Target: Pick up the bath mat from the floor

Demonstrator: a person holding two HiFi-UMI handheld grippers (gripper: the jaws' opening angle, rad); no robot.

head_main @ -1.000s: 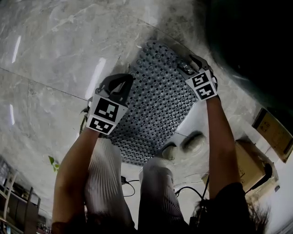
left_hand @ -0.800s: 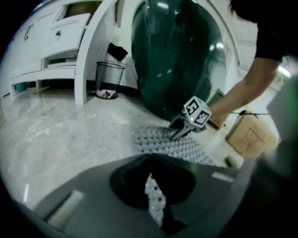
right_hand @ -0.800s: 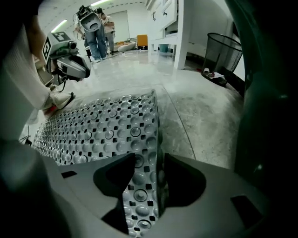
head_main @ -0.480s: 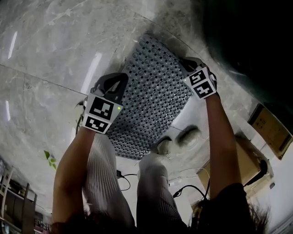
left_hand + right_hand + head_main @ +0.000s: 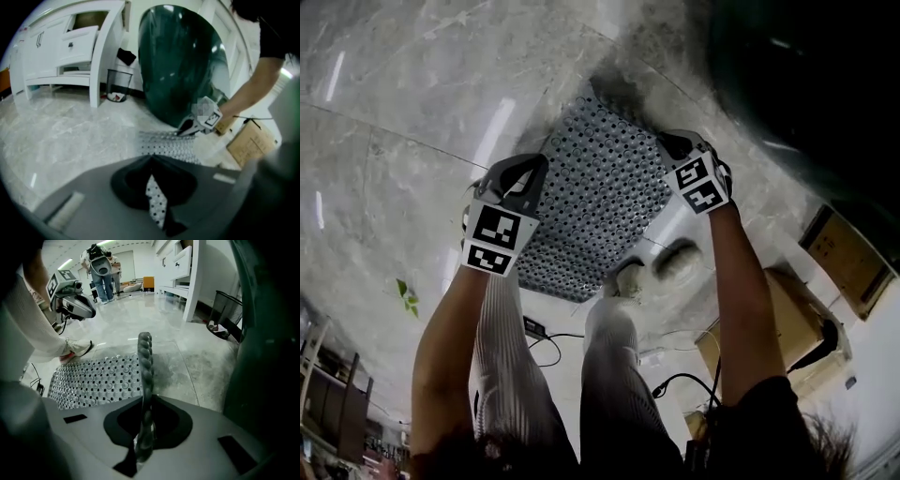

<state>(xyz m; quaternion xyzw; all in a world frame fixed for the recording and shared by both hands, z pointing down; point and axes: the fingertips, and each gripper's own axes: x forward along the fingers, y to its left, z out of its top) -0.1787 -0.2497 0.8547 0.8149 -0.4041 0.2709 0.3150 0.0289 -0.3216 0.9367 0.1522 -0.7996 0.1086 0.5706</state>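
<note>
Bath mat in closing right claw

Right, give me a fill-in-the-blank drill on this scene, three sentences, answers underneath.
1. The left gripper is shut on an edge of the ____.
2. The black mesh wastebasket stands beside a ____ cabinet.
3. The big glossy tub is dark ____.
Missing words: bath mat; white; green.
</note>
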